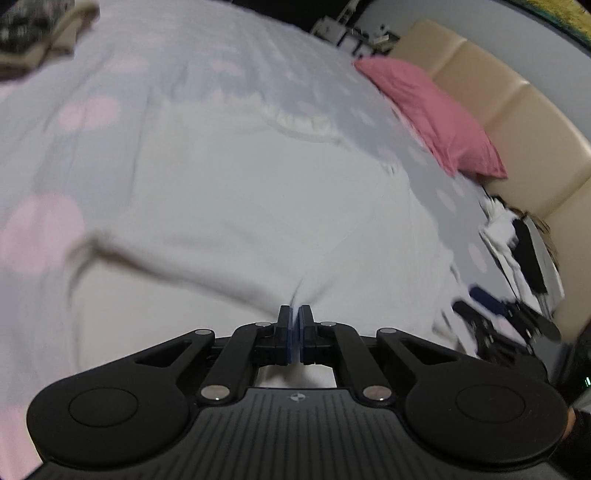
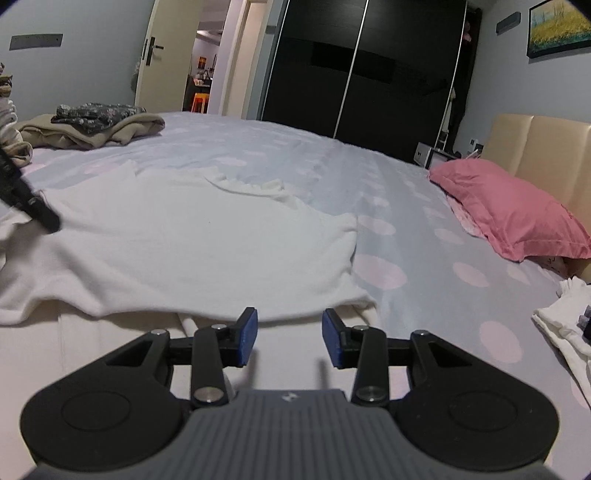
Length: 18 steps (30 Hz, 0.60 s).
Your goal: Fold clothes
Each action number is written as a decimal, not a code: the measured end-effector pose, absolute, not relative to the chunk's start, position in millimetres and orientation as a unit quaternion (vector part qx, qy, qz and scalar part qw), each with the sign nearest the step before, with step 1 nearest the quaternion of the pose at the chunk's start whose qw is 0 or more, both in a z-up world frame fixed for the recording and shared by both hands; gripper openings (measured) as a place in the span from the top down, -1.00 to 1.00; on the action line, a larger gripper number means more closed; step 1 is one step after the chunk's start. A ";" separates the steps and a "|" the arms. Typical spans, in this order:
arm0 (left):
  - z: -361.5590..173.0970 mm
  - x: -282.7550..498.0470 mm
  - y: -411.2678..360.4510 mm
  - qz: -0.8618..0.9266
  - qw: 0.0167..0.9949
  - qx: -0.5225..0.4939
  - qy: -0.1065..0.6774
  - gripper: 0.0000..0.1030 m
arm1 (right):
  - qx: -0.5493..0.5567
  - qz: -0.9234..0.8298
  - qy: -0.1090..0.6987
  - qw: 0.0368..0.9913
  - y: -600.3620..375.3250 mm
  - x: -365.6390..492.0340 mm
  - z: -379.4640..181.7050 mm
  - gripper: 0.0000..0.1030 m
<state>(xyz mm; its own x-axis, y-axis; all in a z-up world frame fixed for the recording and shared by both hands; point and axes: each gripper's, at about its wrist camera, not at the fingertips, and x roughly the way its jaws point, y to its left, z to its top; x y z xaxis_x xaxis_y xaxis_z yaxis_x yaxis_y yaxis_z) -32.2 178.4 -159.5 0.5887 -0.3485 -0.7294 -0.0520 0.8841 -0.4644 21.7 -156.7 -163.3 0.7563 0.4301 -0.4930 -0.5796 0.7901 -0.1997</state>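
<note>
The white garment (image 2: 192, 236) lies spread nearly flat on the bed (image 2: 424, 258), its near hem just ahead of your two grippers and its neckline toward the far side. Your left gripper (image 1: 295, 314) has its jaws pressed together, pinching a small fold of the near edge; the cloth puckers up to the tips. Your right gripper (image 2: 289, 325) stands partly open just short of the hem, its blue pads (image 2: 246, 334) clear of the cloth, nothing between them.

The sheet is pale blue-grey with pink dots. A pink pillow (image 2: 509, 218) rests against the beige padded headboard (image 2: 543, 147) on the right. At the far left corner sits a heap of tan cloth (image 2: 122, 133) with a dark patterned piece (image 2: 92, 112) on top. More white clothes (image 2: 561, 314) lie at the right edge. Beyond the bed stand a black sliding wardrobe (image 2: 362, 62), an open door (image 2: 159, 51) and a framed picture (image 2: 559, 27) on the grey wall.
</note>
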 end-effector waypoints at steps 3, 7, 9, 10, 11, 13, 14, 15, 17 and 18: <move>-166.3 -32.0 176.4 -0.095 0.857 -0.227 0.453 0.96 | -0.175 0.269 0.222 0.921 -155.0 25.0 -164.4 0.18; -166.2 -24.3 180.0 -0.070 0.862 -0.234 0.444 0.73 | -0.180 0.260 0.220 0.923 -154.9 28.9 -162.0 0.18; -166.3 -25.5 186.1 -0.055 0.863 -0.236 0.443 0.61 | -0.179 0.256 0.220 0.924 -156.5 30.4 -161.2 0.18; -165.0 -30.9 190.8 -0.052 0.864 -0.234 0.442 0.55 | -0.178 0.256 0.220 0.924 -157.2 30.4 -161.0 0.18; -163.7 -36.4 195.6 -0.049 0.865 -0.232 0.441 0.53 | -0.177 0.257 0.220 0.924 -157.7 29.7 -160.7 0.18; -161.1 -47.4 205.1 -0.043 0.868 -0.228 0.439 0.51 | -0.172 0.260 0.220 0.924 -159.1 27.8 -159.8 0.18; -159.7 -52.8 209.9 -0.040 0.869 -0.226 0.438 0.49 | -0.168 0.263 0.219 0.924 -159.9 26.6 -159.1 0.18; -158.3 -60.9 215.3 -0.036 0.870 -0.224 0.437 0.40 | -0.164 0.271 0.217 0.923 -159.9 24.2 -157.7 0.18; -156.0 -83.6 228.5 -0.022 0.871 -0.224 0.436 0.24 | -0.156 0.287 0.212 0.921 -159.6 19.1 -154.7 0.18; -155.8 -95.2 234.5 -0.014 0.870 -0.231 0.436 0.21 | -0.158 0.295 0.206 0.919 -157.1 15.7 -153.0 0.18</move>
<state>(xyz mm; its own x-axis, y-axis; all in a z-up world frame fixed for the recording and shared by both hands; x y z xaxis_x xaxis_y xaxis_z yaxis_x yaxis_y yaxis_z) -95.2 234.5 -155.8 0.6196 -0.2263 -0.7516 -0.1762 0.8930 -0.4142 15.7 -157.1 -153.0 0.7406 0.4778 -0.4724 -0.6083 0.7754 -0.1696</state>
